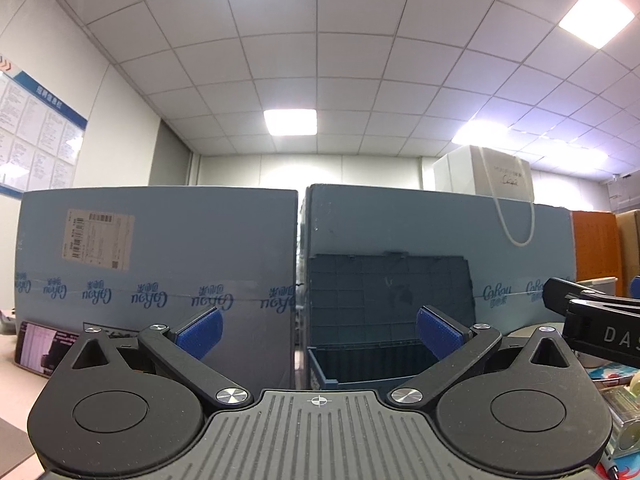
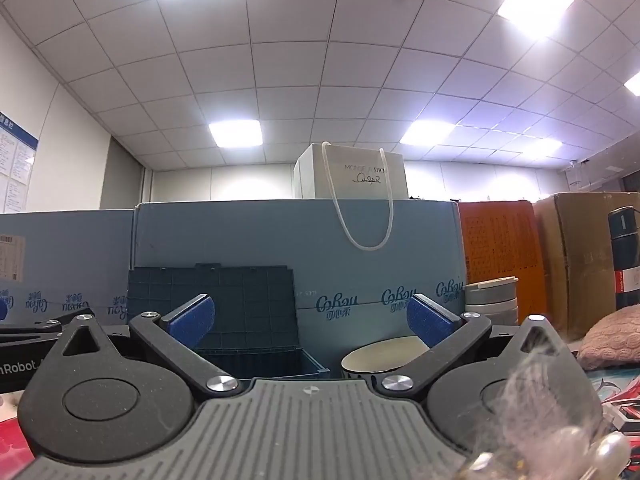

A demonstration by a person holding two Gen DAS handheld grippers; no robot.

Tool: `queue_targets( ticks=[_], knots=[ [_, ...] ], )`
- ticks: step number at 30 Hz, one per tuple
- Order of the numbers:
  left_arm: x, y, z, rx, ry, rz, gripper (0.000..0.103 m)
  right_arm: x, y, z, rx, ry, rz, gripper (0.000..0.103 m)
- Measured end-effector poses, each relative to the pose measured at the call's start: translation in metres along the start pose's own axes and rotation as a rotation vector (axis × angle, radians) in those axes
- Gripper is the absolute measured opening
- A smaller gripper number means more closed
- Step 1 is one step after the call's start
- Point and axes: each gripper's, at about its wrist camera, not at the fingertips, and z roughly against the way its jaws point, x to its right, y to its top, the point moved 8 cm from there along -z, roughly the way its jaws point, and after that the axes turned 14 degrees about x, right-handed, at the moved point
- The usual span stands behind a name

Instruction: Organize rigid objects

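Observation:
A dark blue plastic storage bin [image 1: 360,364] stands ahead with its gridded lid [image 1: 388,296] propped upright against a blue carton. My left gripper [image 1: 318,332] is open and points level at the bin, nothing between its blue pads [image 1: 200,334]. The right gripper's black body [image 1: 592,320] shows at the right edge of the left wrist view. In the right wrist view the same bin [image 2: 264,360] is left of centre and a round gold tin [image 2: 380,358] lies just ahead. My right gripper [image 2: 310,322] is open and empty.
Two large blue cartons [image 1: 160,256] form a wall behind the bin, a white paper bag [image 2: 352,180] on top. An orange box [image 2: 500,248], a brown carton [image 2: 576,256], a dark flask [image 2: 626,256], stacked grey bowls [image 2: 492,302] and a pink cushion [image 2: 612,338] stand right. A phone [image 1: 44,346] lies left.

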Motion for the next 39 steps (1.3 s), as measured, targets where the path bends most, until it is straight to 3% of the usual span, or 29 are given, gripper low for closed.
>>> queue_targets(
  ticks=[39],
  knots=[
    [-0.0014, -0.0049, -0.0014, -0.038, 0.005, 0.010, 0.103, 0.0029, -0.0050, -0.0012, -0.056, 0.015, 0.001, 0.103]
  ],
)
